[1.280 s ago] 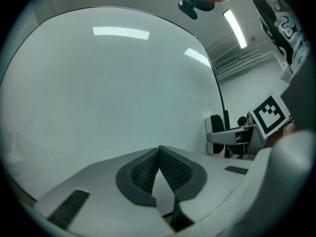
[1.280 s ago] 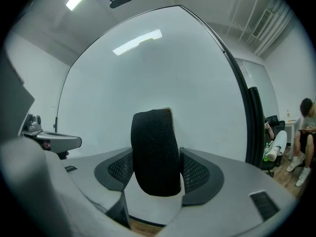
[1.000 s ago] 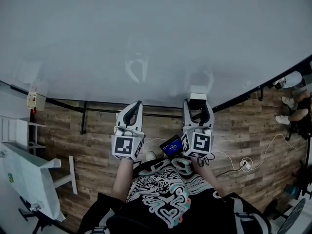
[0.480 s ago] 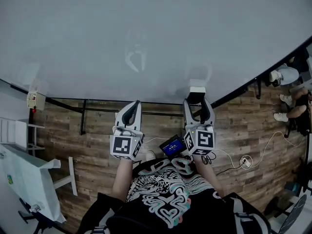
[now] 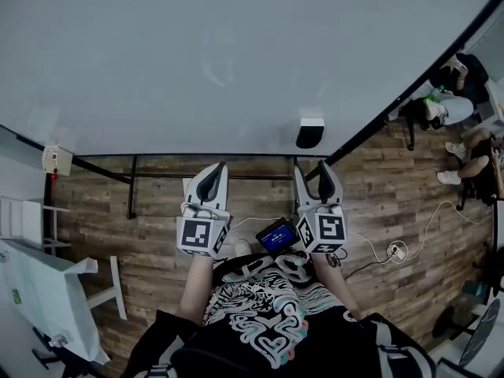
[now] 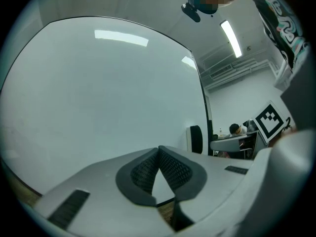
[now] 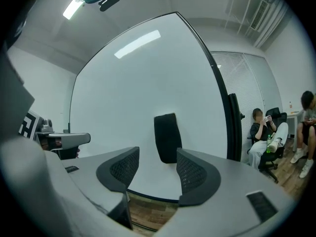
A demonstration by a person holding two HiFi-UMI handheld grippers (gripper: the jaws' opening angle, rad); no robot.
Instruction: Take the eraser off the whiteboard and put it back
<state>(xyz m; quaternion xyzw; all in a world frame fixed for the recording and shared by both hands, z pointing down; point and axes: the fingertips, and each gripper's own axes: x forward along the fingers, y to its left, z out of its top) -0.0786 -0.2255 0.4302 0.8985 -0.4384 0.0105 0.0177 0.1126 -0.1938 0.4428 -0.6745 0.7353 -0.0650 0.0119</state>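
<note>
The black eraser [image 5: 309, 132] sticks to the whiteboard [image 5: 197, 53] near its lower right edge. My right gripper [image 5: 317, 173] is just short of the eraser and apart from it, open. Its jaws have just been closing a little, with nothing between them. In the right gripper view the eraser [image 7: 167, 137] stands upright on the board beyond the right gripper [image 7: 157, 154]. My left gripper [image 5: 214, 172] is level beside it, shut and empty. In the left gripper view, the left gripper [image 6: 158, 150] has its tips touching, and the eraser [image 6: 196, 138] shows off to the right.
The board's black stand bar [image 5: 134, 187] runs below its edge over the wood floor. Seated people [image 5: 472, 176] and chairs are at the right. White furniture [image 5: 39, 282] stands at the left. A cable with a plug [image 5: 394, 252] lies on the floor. A small screen [image 5: 277, 235] hangs at my chest.
The right gripper, which had the eraser between its jaws at the board, has let go and drawn back, leaving the eraser on the board. The left gripper has drawn back too.
</note>
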